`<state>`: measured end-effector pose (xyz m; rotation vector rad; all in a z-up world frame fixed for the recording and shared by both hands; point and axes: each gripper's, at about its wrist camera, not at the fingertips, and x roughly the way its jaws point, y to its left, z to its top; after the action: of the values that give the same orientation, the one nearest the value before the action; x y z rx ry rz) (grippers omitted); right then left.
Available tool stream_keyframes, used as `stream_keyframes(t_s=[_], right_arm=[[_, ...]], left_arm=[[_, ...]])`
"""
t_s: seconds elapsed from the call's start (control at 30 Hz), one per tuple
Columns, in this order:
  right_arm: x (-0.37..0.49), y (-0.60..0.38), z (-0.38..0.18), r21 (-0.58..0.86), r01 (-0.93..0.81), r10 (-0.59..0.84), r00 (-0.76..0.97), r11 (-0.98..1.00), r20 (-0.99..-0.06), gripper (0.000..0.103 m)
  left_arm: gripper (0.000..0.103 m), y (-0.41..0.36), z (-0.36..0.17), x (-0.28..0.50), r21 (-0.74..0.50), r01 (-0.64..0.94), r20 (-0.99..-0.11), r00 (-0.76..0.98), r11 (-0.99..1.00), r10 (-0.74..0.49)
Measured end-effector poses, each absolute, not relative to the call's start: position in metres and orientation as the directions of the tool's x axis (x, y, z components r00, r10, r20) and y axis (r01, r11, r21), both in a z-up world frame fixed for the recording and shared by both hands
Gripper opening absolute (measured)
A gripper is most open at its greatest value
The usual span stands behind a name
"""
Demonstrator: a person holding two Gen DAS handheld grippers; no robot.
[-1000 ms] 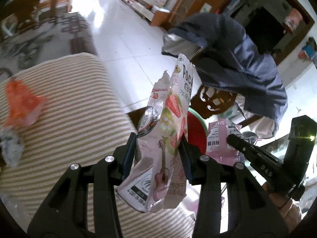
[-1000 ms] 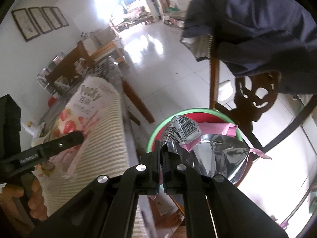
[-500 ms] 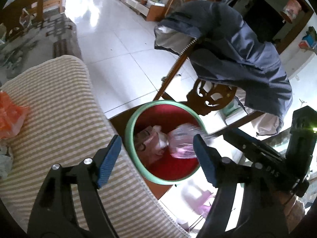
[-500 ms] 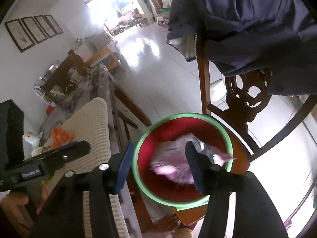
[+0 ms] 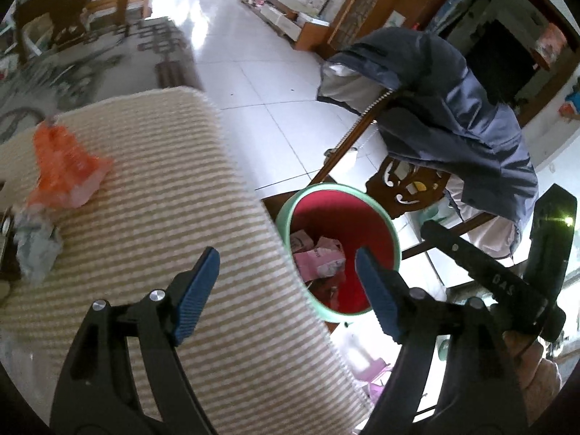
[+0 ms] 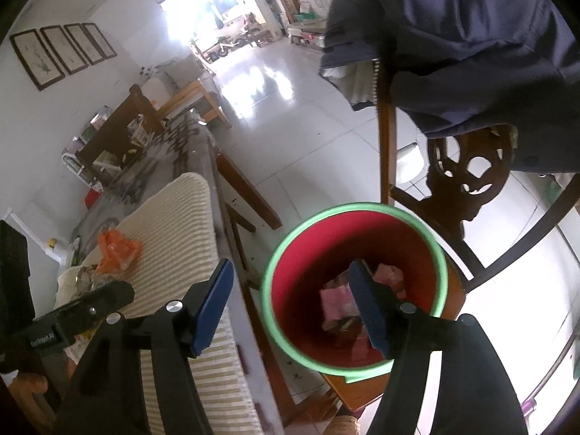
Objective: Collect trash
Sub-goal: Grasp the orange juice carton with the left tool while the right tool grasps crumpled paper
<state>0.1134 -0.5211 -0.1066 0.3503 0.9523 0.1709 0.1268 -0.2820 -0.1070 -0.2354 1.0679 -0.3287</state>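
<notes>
Striped cloth [image 5: 152, 188] is covering whatever surface lies under it, and its edge is hiding the near left part of the red bin's [image 5: 342, 224] green rim in the left wrist view. In the right wrist view the right gripper's [image 6: 290, 302] right finger [image 6: 366, 304] is blocking part of the pink wrappers [image 6: 335, 302] in the bin; print on them is staying too small to read. Grey crumpled scrap [image 5: 36, 250] is blurring near the left edge, kind unclear. Orange bag [image 5: 61, 166] is smearing too, contents not showing. Blue jacket [image 5: 446, 116] is hiding the chair's [image 5: 406, 185] top. A hand [image 5: 533, 373] is getting cut off at the lower right.
</notes>
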Motion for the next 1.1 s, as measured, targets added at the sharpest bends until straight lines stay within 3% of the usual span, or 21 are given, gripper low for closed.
stream_keyframes(t_s=[0.5,0.83,1.1], right_arm=[[0.109,-0.366,-0.101,0.331,-0.169,0.370,0.503,0.928,-0.781,0.064],[0.095,-0.231,-0.097,0.328,-0.368,0.468,0.405,0.870,-0.785,0.065],[0.093,-0.091,-0.098,0.264,-0.593,0.529,0.331,0.761,-0.782,0.069]], left_arm=[[0.075,-0.143,-0.095,0.087,-0.341,0.044,-0.791,0.526,0.939,-0.312],[0.076,0.021,-0.088,0.056,-0.303,-0.227,-0.797,0.593,0.925,-0.116],[0.078,0.099,-0.098,0.017,-0.261,-0.365,-0.826,0.564,0.894,-0.011]])
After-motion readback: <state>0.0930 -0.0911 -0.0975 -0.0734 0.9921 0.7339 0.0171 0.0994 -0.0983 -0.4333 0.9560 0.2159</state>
